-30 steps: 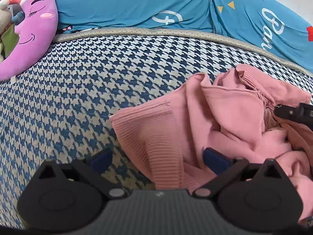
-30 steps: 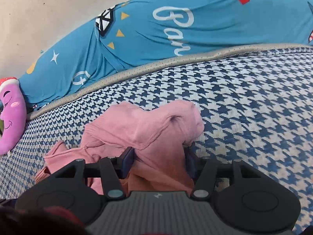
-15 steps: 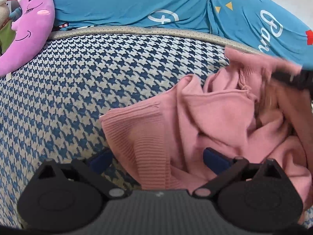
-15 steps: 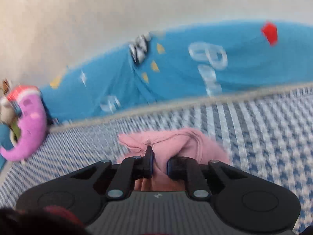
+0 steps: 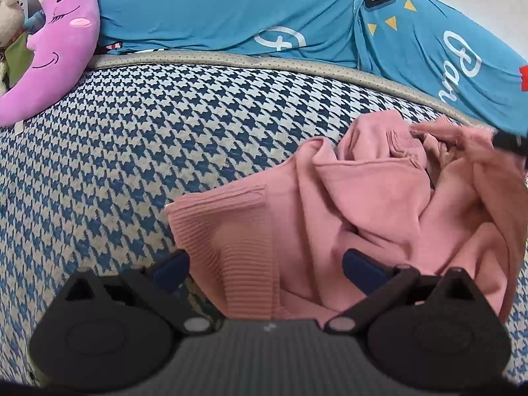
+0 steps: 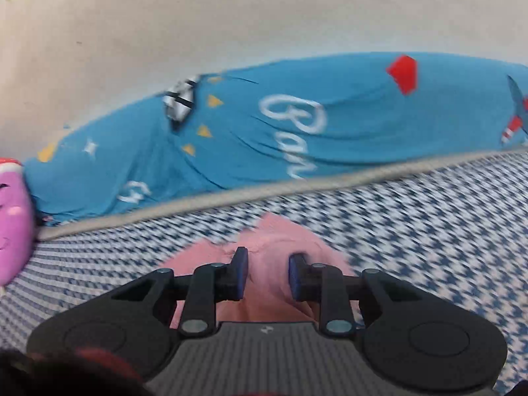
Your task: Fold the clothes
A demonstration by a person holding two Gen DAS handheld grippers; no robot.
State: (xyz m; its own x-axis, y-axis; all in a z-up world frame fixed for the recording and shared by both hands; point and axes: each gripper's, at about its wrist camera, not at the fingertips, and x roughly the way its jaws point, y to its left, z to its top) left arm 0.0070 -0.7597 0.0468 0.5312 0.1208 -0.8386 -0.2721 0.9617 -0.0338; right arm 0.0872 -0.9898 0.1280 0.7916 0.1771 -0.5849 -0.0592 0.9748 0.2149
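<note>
My left fingers [image 5: 264, 269] spread wide over the ribbed hem of the pink sweater [image 5: 379, 204], crumpled on the houndstooth bed [image 5: 132, 151], my right fingers [image 6: 268, 275] pinching a lifted fold of it, part open, blue pillow [image 6: 264, 132] far behind

The blue-and-white houndstooth bed cover [image 5: 138, 151] lies bare across the left and centre, giving unobstructed passage there. A crumpled pink knitted sweater [image 5: 363, 204] occupies the right side and lies between the spread fingers of the left gripper [image 5: 264, 269]. A purple crescent-moon plush toy [image 5: 56, 52] blocks the far-left corner. A blue printed fabric roll [image 5: 231, 10] runs along the whole far edge, against a plain wall [image 6: 231, 16]. In the right wrist view, cover to the right of the sweater is bare.
</note>
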